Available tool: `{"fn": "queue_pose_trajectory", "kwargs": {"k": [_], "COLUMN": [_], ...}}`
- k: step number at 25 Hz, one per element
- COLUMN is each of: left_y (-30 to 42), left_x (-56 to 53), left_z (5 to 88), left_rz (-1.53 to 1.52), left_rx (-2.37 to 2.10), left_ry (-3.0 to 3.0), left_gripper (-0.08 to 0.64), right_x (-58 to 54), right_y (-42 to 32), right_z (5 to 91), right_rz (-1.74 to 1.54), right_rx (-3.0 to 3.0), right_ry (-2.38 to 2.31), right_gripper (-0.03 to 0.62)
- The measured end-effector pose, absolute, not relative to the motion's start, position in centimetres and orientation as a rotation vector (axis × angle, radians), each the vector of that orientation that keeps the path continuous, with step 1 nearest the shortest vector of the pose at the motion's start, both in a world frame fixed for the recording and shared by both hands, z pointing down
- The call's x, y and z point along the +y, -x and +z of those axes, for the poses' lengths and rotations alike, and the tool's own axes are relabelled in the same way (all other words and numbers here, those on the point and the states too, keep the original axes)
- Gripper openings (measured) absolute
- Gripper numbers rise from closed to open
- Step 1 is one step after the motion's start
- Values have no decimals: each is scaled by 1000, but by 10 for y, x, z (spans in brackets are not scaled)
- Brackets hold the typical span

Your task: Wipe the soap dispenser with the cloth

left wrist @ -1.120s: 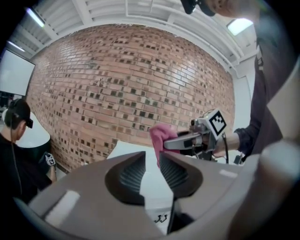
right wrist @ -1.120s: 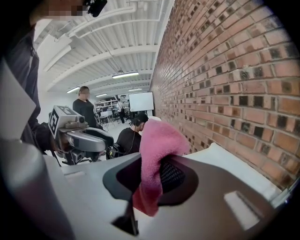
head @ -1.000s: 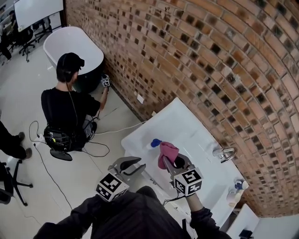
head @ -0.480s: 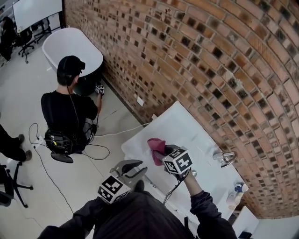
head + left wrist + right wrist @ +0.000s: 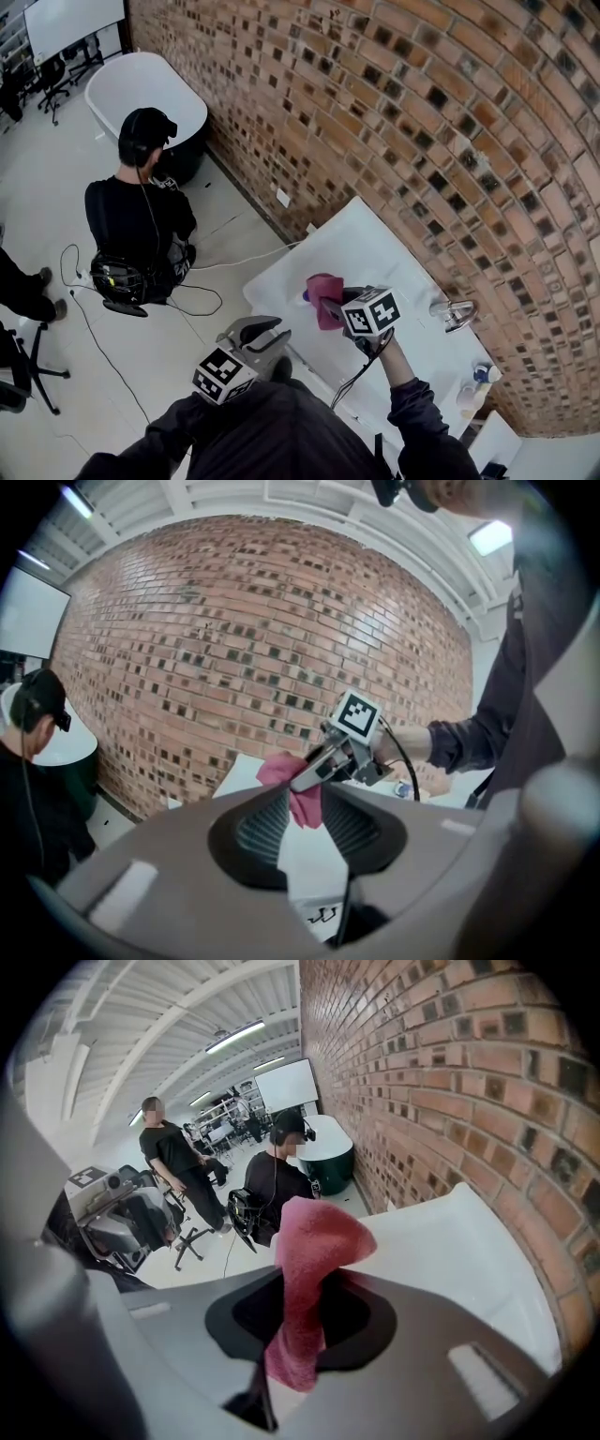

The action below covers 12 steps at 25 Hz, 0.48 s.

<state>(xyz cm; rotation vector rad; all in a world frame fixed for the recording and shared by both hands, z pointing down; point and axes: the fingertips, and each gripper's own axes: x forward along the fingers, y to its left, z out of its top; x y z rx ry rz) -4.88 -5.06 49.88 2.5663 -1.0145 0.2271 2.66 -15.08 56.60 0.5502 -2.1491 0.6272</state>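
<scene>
Pink terry cloth is clamped in the right gripper; the left gripper gapes empty. Best to press its fold onto the blue-capped soap dispenser.

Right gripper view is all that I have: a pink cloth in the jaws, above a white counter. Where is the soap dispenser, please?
Observer: In the head view only a bit of blue shows at the left edge of the cloth. It is probably the dispenser's top; the rest is covered.
Operator: Does the left gripper help?
Observer: No. The left gripper is open and empty, near the front edge of the counter, apart from the cloth.
Operator: What else stands on the counter?
Observer: A faucet by the brick wall, to the right of the right gripper.
</scene>
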Motion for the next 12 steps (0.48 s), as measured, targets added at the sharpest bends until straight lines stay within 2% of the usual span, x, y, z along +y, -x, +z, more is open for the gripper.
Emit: {"fn": "queue_pose_trajectory", "kwargs": {"k": [12], "left_y": [53], "left_x": [-49], "left_z": [501], "left_rz": [283], "left_rx": [-1006], "left_ry": [-2566], "left_gripper": [112], "right_x": [-133], "right_y": [-50], "right_z": [551], "right_rz": [638], "right_rx": [-2425], "right_ry": [-758], "right_gripper": [75]}}
